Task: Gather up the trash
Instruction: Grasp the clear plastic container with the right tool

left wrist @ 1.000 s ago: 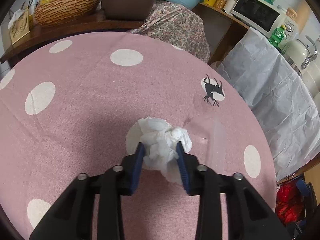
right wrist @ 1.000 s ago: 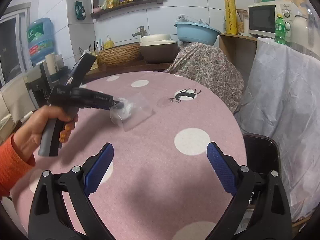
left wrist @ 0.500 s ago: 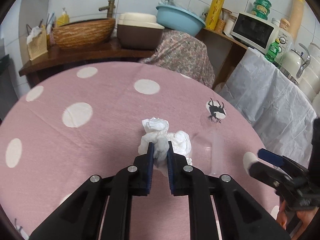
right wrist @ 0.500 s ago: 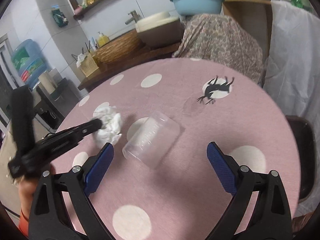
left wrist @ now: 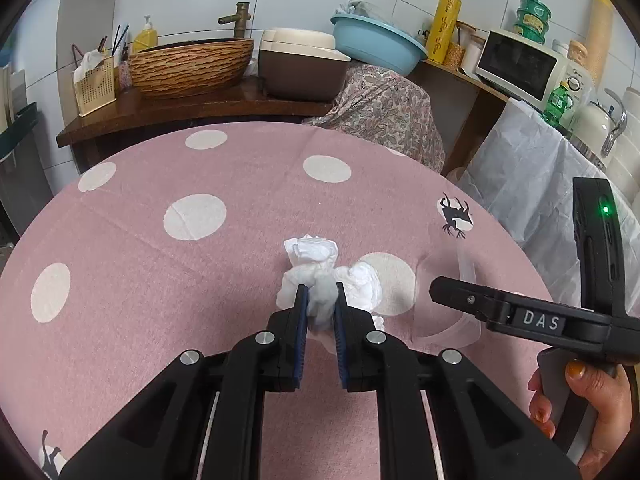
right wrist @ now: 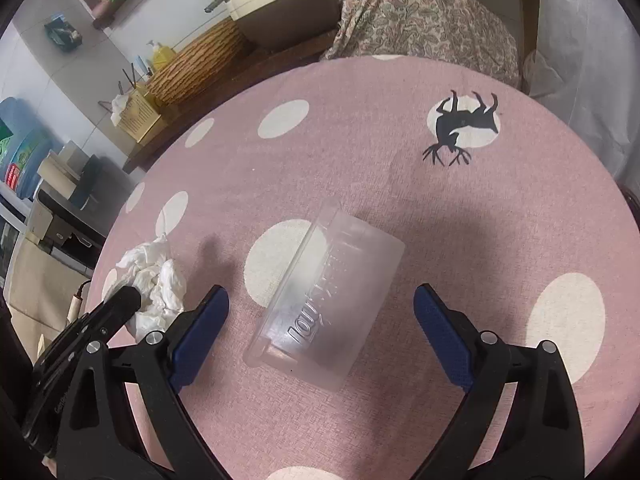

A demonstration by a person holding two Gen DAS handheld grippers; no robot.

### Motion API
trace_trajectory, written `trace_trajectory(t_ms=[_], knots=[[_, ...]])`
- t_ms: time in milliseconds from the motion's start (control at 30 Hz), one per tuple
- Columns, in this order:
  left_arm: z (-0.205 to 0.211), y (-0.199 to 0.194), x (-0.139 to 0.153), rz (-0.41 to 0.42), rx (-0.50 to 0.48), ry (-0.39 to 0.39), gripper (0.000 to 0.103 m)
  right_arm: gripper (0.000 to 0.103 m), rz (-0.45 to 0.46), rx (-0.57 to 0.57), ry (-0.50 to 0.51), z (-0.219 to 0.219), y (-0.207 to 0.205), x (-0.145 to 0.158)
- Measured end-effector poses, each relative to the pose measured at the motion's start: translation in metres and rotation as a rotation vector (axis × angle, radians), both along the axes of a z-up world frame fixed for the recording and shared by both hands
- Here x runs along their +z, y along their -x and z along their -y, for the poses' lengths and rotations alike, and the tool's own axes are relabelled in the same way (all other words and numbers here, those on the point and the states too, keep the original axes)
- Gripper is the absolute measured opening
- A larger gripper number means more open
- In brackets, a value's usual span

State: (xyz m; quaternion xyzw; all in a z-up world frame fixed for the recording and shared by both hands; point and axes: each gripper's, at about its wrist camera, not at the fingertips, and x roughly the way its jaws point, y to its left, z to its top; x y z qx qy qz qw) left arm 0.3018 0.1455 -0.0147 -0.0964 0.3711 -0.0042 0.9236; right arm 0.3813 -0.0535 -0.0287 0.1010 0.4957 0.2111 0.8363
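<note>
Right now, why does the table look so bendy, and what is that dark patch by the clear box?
Left wrist view: the fisheye lens curves the round pink polka-dot tablecloth and the tiled wall, with black corners. Right wrist view: same bending; the grey patches around the clear plastic container are soft shadows, and it shows only a dull sheen, no harsh glare. Both views look sharp.

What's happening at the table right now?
A person is clearing trash off the pink dotted tablecloth with a gripper in each hand. The left gripper is shut on a crumpled tissue; its jaws have just been closing on it. The right gripper is open, its fingers either side of a clear plastic cup lying on its side beside the tissue, not yet gripped. No bin is in view.
</note>
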Motion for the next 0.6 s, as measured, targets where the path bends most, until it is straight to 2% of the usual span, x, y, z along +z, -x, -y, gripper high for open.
trace_trajectory(t_ms=[100,267,400,600], knots=[[0.002,0.000,-0.003,-0.003,-0.006,0.000,0.013,0.093,-0.022,0.001,0.009,-0.004,-0.005,-0.005],[0.005,0.000,-0.007,-0.006,-0.015,-0.016,0.013,0.074,-0.030,0.007,0.034,-0.010,-0.007,-0.011],[0.008,0.002,-0.009,-0.011,-0.022,-0.018,0.013,0.044,-0.031,0.045,0.026,-0.010,-0.006,-0.013],[0.013,0.003,-0.010,-0.016,-0.036,-0.010,0.013,0.042,0.007,0.103,-0.011,0.003,0.006,-0.012]])
